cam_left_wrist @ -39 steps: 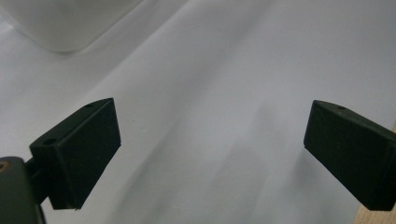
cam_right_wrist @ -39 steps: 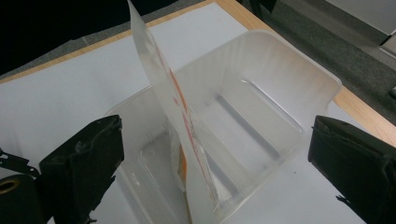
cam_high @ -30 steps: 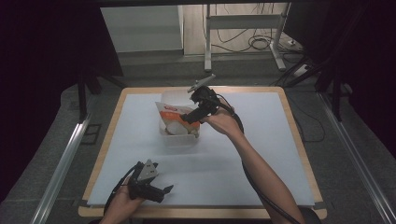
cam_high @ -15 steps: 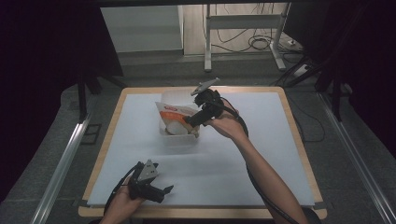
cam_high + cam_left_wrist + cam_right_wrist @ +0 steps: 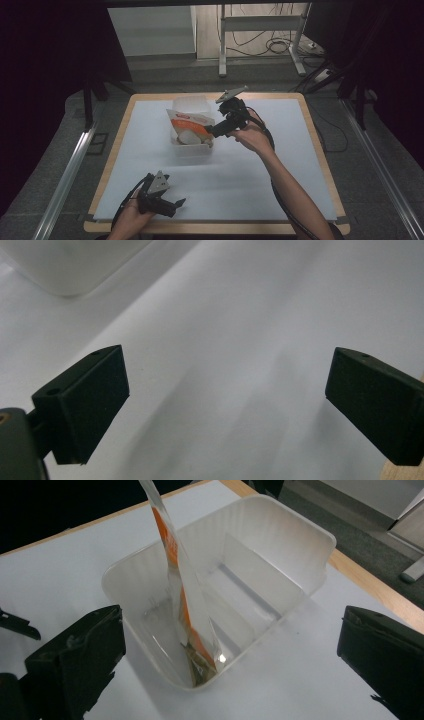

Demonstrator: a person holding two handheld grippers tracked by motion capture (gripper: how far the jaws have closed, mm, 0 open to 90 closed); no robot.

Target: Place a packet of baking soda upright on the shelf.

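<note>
A translucent white bin (image 5: 192,150) stands on the white table top, left of the middle. An orange and white bag (image 5: 190,123) stands upright in it, with pale contents low in the bag. My right gripper (image 5: 213,131) hovers at the bin's right side, open, holding nothing. In the right gripper view the bag (image 5: 187,605) stands edge-on in the near compartment of the bin (image 5: 300,530), beyond my open right gripper (image 5: 230,660). My left gripper (image 5: 175,206) rests open near the table's front left edge. In its own view the left gripper (image 5: 225,405) shows nothing between the jaws.
A divider (image 5: 255,575) splits the bin, and the far compartment holds nothing. The white sheet (image 5: 260,185) covers a wooden table with a bare rim (image 5: 320,150). A corner of the bin (image 5: 65,265) lies ahead of the left gripper. Cables and a metal stand (image 5: 260,30) sit beyond the table.
My right gripper has drawn back a little from the bin, toward the near right. The bag stays standing in the bin. The left gripper has not moved.
</note>
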